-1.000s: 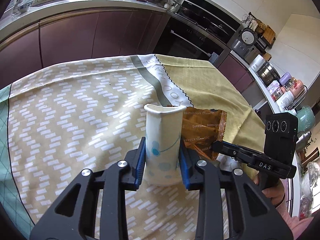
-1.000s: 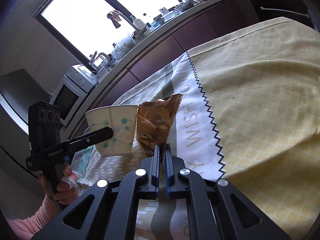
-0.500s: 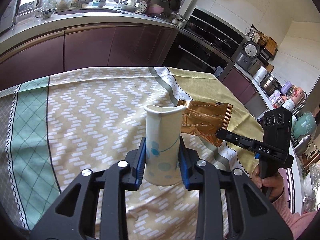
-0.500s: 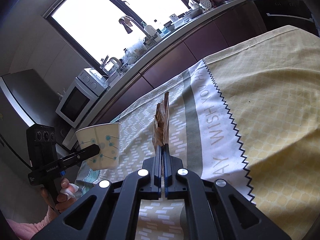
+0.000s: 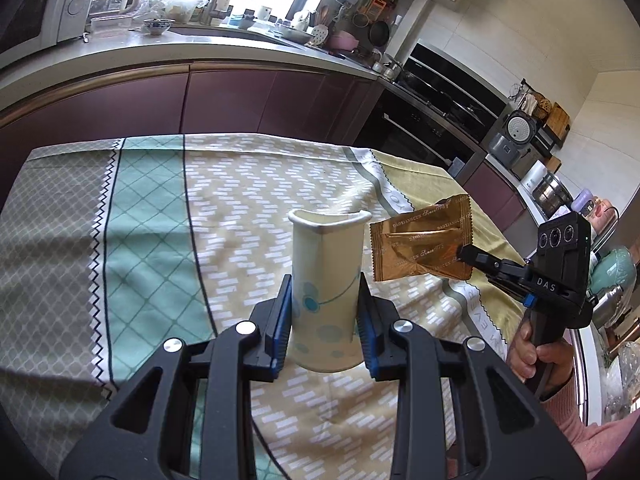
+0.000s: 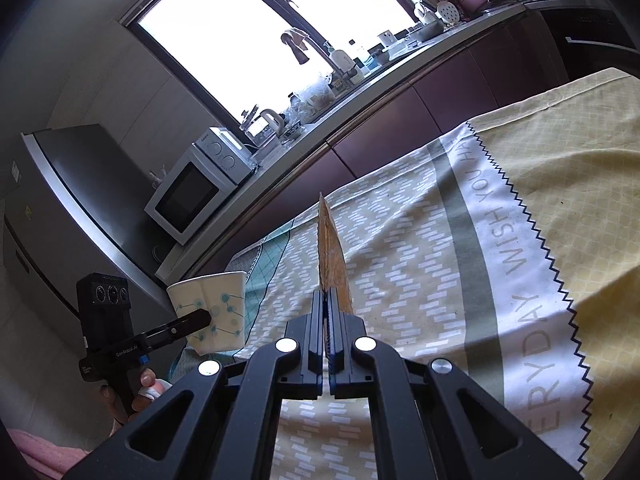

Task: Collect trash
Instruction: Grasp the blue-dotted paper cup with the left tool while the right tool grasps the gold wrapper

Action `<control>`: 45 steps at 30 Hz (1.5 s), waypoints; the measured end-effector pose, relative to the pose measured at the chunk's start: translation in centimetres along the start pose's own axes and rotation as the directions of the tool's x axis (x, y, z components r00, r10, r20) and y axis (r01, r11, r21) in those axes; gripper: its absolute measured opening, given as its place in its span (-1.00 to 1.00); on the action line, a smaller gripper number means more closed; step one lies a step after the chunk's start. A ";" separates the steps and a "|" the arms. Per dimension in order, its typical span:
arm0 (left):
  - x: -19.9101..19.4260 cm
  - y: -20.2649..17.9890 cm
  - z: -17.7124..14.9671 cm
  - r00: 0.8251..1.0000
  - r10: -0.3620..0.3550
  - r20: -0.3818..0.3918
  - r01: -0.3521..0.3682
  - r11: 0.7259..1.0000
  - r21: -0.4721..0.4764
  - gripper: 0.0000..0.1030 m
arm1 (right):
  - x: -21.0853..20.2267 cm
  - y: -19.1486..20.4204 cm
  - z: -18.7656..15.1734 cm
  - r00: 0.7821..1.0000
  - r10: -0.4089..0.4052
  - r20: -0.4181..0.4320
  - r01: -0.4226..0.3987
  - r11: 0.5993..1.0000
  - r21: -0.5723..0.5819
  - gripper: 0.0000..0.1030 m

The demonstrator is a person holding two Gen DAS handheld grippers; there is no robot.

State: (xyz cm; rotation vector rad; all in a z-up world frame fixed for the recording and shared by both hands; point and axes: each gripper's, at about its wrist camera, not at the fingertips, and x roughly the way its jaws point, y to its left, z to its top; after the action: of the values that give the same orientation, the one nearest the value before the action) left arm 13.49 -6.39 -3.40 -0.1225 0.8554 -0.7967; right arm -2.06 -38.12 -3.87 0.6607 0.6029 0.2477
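Observation:
My left gripper (image 5: 323, 312) is shut on a squashed white paper cup (image 5: 326, 276) with blue dots, held upright above the table. The cup also shows in the right wrist view (image 6: 214, 312), at the lower left. My right gripper (image 6: 325, 312) is shut on a golden-brown snack wrapper (image 6: 330, 256), seen edge-on. In the left wrist view the wrapper (image 5: 420, 240) hangs flat in the air just right of the cup, with the right gripper (image 5: 466, 254) pinching its lower right corner.
A patterned tablecloth (image 5: 140, 220) in green, beige and yellow covers the table under both grippers. Purple kitchen cabinets (image 5: 224, 100) and a worktop stand behind it. A microwave (image 6: 196, 188) sits on the counter at the left.
Both grippers have risen and pulled back from the table. The wrapper has moved away from the cup's mouth and now hangs apart, to the cup's right.

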 end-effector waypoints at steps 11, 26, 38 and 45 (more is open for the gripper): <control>-4.2 2.3 -1.9 0.999 0.029 0.040 -0.027 0.999 -0.035 -0.43 | 0.9 3.8 -0.3 0.997 0.078 -0.016 -0.079 0.996 -0.041 -0.99; -4.7 3.4 -3.4 0.999 0.027 0.024 -0.025 0.997 -0.073 -0.43 | 6.1 -0.5 -2.7 0.978 -0.149 -0.147 0.154 0.988 0.021 0.11; -5.6 4.3 -4.3 0.999 0.038 0.027 -0.035 0.995 -0.095 -0.43 | 7.8 1.4 -3.5 0.978 -0.089 -0.190 0.087 0.996 -0.021 -0.98; -6.3 4.9 -4.4 0.998 0.040 0.040 -0.035 0.994 -0.105 -0.43 | 7.0 3.3 -3.1 0.987 -0.012 -0.157 0.006 0.999 -0.040 -0.99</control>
State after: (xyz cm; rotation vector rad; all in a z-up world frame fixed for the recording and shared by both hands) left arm 10.73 2.22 -4.38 -0.2137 0.8572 -0.7121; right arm 1.67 -31.22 -6.77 0.6034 0.7504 0.3044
